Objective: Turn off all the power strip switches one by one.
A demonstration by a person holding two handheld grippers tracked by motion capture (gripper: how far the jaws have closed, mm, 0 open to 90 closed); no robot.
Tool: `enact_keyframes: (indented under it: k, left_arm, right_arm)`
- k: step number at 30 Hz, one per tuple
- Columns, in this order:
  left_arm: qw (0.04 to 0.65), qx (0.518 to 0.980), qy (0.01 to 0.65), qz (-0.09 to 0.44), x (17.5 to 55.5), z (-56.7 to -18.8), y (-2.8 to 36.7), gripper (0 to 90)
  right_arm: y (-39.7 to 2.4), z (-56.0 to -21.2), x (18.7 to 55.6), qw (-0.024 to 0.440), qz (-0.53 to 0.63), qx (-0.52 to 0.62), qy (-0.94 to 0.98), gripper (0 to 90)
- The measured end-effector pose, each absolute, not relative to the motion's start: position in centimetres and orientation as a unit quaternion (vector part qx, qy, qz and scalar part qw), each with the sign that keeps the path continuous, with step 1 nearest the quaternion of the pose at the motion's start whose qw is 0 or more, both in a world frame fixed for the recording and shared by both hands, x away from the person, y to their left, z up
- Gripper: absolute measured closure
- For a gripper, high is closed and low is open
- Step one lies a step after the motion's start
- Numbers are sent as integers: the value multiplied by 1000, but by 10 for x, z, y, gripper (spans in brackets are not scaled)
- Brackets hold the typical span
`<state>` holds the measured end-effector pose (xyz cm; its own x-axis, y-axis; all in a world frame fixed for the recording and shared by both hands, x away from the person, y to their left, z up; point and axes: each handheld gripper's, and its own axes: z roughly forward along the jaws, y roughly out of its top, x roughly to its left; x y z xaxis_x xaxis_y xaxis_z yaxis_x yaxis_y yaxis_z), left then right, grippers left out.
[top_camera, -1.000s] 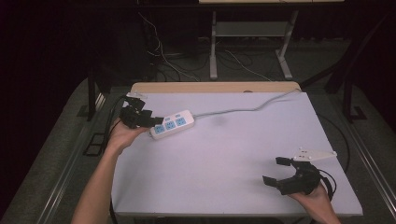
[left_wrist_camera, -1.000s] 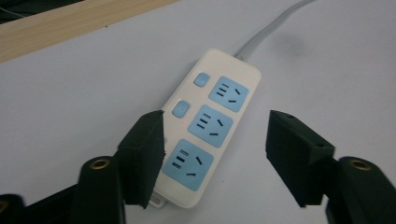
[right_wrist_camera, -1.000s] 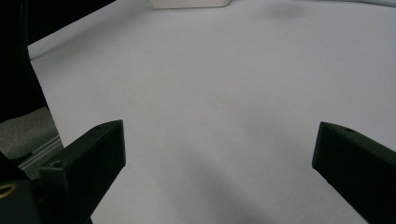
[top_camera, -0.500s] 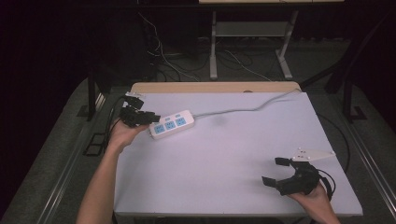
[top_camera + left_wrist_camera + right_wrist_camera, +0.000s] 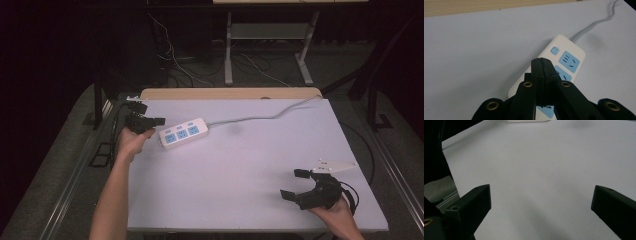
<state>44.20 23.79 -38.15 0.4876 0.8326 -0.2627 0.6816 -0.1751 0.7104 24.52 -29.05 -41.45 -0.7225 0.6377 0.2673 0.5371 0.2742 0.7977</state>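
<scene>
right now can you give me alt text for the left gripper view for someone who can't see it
The left gripper, its two black jaws shut flat together with nothing between them, points down over a white power strip with blue sockets and a small blue switch. The strip lies on a white table, its grey cord running off to the upper right.

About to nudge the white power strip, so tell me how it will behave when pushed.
The power strip looks like a rigid plastic block lying flat, so it should slide rather than tip or roll. Its cable trails across the table and off the far edge, so it may drag and swing the strip. The smooth tabletop probably offers little grip.
</scene>
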Motion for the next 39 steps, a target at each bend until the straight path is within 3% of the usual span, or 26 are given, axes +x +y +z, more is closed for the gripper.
enact_keyframes:
  k: [39]
  left_arm:
    - [362,768,519,96,449,-417,226,891]
  right_arm:
    - [-286,-416,247,46,467,363,805,25]
